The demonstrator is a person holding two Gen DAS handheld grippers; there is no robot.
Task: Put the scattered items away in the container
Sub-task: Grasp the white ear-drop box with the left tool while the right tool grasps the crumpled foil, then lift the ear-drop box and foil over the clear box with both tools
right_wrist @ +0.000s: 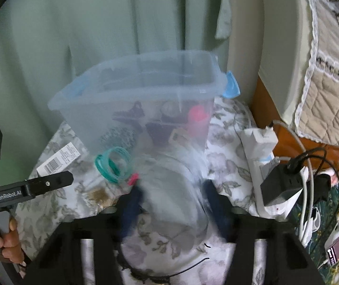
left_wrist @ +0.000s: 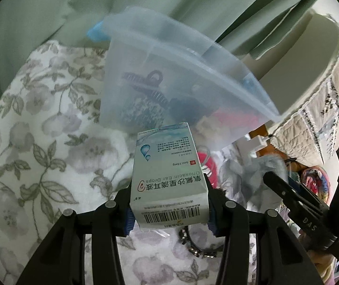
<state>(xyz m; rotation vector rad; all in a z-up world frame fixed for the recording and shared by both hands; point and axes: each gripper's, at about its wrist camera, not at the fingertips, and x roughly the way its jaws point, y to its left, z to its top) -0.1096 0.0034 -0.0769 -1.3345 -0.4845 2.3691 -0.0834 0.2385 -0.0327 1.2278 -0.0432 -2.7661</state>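
Observation:
My left gripper (left_wrist: 169, 204) is shut on a white and blue ear drops box (left_wrist: 168, 178), held above the floral cloth just in front of the translucent plastic container (left_wrist: 169, 76). The container also shows in the right wrist view (right_wrist: 112, 118), with hair clips and a pink item inside. My right gripper (right_wrist: 171, 199) is shut on a clear plastic bag holding a grey fluffy item (right_wrist: 169, 190), a little in front of the container. A teal hair-tie bundle (right_wrist: 112, 163) lies on the cloth at the container's left foot.
A studded black band (left_wrist: 198, 249) lies under the left gripper. A black hairband (right_wrist: 160, 277) lies under the right gripper. A white power strip with black charger (right_wrist: 281, 187) sits at right, by a wooden bed frame (right_wrist: 286, 128). Green curtain (right_wrist: 98, 23) hangs behind.

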